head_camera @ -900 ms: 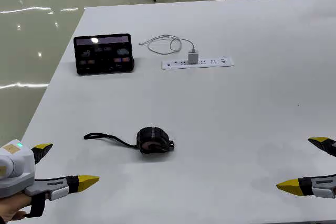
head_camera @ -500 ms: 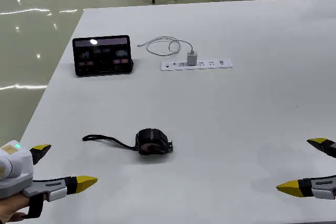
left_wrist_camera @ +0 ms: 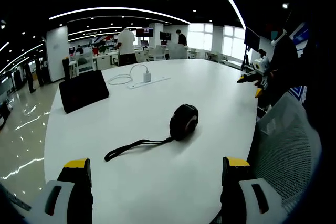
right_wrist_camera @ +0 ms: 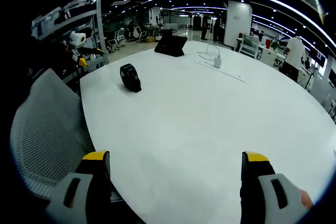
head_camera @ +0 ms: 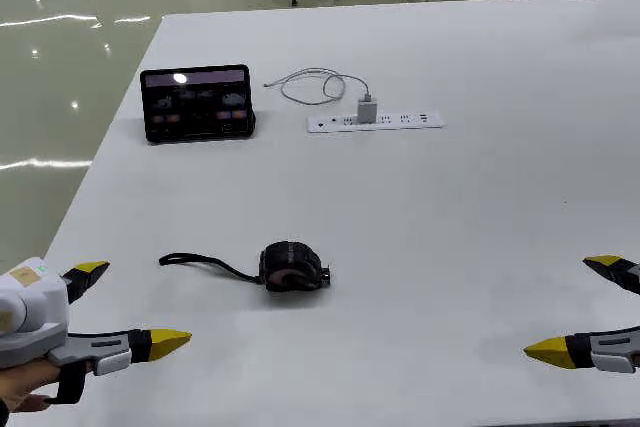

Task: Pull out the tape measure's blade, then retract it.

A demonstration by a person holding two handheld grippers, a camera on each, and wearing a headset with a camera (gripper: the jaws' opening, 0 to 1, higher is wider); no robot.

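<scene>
- Centrally, the tape measure (head_camera: 292, 267) lies on the smooth white tabletop (head_camera: 450, 217): a round, dark, rubbery-looking case with a reddish face, its blade wound in.
- A thin black wrist strap (head_camera: 200, 264) trails from the case toward the left.
- The left gripper (head_camera: 140, 303), grey with pointed yellow tips, hovers at the near left edge, jaws spread wide and holding nothing, near the strap but apart from it.
- The right gripper (head_camera: 560, 306), with the same grey and yellow jaws, is likewise spread and empty, well apart from the case.
- Farther back stand a propped dark tablet (head_camera: 197, 103) and a flat white power strip (head_camera: 375, 120) with a plugged charger (head_camera: 367, 107) and a looped cable (head_camera: 310, 82).
</scene>
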